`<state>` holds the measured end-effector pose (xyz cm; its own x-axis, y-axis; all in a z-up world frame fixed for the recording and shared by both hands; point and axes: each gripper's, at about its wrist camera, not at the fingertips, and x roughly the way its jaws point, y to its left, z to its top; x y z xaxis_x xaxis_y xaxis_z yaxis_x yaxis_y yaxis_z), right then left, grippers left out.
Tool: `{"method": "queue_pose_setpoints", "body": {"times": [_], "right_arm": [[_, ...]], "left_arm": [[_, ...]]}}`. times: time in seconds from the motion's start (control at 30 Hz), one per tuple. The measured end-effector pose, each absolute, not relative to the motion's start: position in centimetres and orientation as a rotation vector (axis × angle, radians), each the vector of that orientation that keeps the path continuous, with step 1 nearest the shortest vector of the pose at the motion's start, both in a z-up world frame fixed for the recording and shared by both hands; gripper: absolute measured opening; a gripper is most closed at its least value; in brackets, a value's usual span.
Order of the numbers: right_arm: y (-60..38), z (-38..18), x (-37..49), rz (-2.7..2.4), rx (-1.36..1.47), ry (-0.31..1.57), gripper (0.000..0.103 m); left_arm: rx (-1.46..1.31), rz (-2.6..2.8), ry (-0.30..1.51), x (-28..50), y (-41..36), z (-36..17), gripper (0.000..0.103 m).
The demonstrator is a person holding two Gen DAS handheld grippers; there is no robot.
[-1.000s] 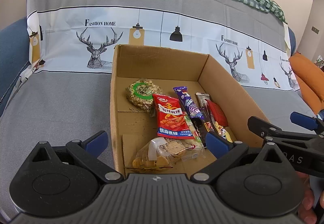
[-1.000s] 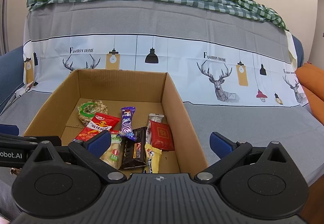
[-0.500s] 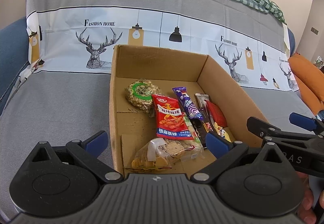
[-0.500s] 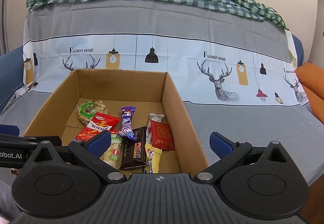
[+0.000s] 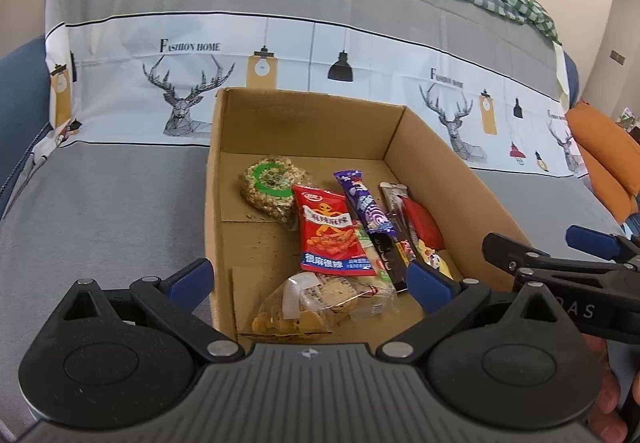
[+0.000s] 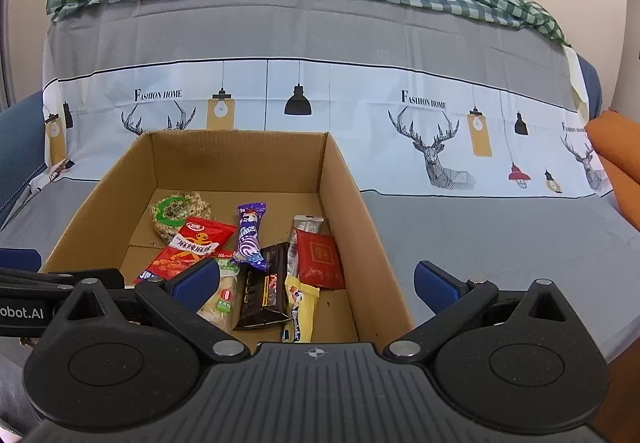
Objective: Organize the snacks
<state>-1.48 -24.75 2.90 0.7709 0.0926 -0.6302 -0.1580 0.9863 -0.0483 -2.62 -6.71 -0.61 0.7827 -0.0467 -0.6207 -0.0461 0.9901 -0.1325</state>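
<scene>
From the left wrist, the left gripper point(image 5: 308, 281) hangs wide open and empty over the box point(image 5: 448, 179), cookie bag point(image 5: 320, 301) just ahead between its fingers, while from the right wrist the right gripper point(image 6: 316, 283), equally open and empty, straddles the box's right wall, snacks lying lengthwise ahead-left.

Both wrist views over snack box point(image 5: 448, 179)

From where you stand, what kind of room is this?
Most likely a home living room. A sofa under a grey cover printed with deer and lamps fills the view, an orange cushion lies at its right end, and a cardboard box of snacks sits on the seat.
</scene>
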Motion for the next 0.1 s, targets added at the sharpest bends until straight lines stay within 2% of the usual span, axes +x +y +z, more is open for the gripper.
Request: {"method": "queue_pose_setpoints", "body": {"times": [0.1], "right_arm": [[-24.88, 2.80, -1.43, 0.134, -0.094, 0.690, 0.102]], "left_arm": [[-0.133, -0.001, 0.668, -2.53, -7.04, -0.63, 0.102]]}}
